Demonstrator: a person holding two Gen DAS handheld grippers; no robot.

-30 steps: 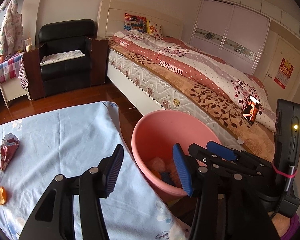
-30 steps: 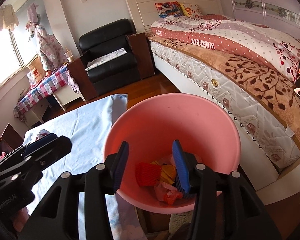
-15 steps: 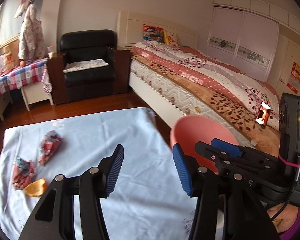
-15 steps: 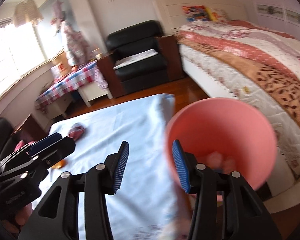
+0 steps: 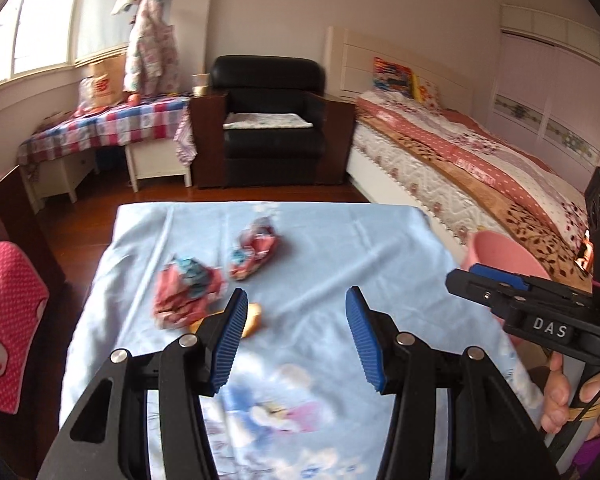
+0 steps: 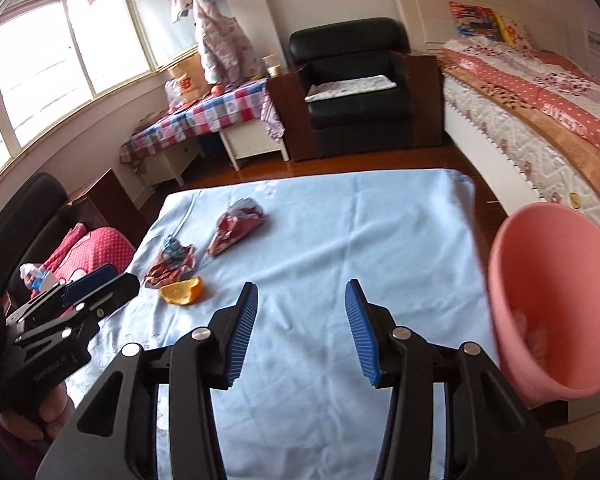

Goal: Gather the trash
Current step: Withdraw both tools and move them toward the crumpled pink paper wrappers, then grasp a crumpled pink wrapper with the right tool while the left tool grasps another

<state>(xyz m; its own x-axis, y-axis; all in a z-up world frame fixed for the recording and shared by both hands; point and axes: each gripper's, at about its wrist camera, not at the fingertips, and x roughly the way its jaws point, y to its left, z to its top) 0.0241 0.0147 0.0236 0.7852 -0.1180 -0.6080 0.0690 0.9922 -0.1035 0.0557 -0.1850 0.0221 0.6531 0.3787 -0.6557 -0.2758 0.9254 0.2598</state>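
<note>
On the light blue tablecloth (image 5: 339,248) (image 6: 339,232) lie a crumpled red wrapper (image 5: 256,250) (image 6: 238,226), a second red and blue wrapper (image 5: 188,288) (image 6: 172,262) and an orange peel (image 5: 252,318) (image 6: 182,292). My left gripper (image 5: 296,340) stands open and empty over the cloth, the peel just past its left fingertip. My right gripper (image 6: 300,330) is open and empty too, right of the peel. The pink bin (image 5: 503,256) (image 6: 547,304) stands off the table's right side, with trash inside. Each gripper shows in the other's view: the right gripper (image 5: 495,280), the left gripper (image 6: 96,284).
A bed (image 5: 479,168) runs along the right, close behind the bin. A black armchair (image 5: 268,120) and a table with a checked cloth (image 5: 108,124) stand beyond the table's far edge. A red dotted cushion (image 5: 4,320) lies at the left. A hand (image 5: 567,396) holds the right gripper.
Both grippers swung left from over the pink bin to over the tablecloth. The wrappers and the peel have come to the middle of the views. Both stayed open and empty.
</note>
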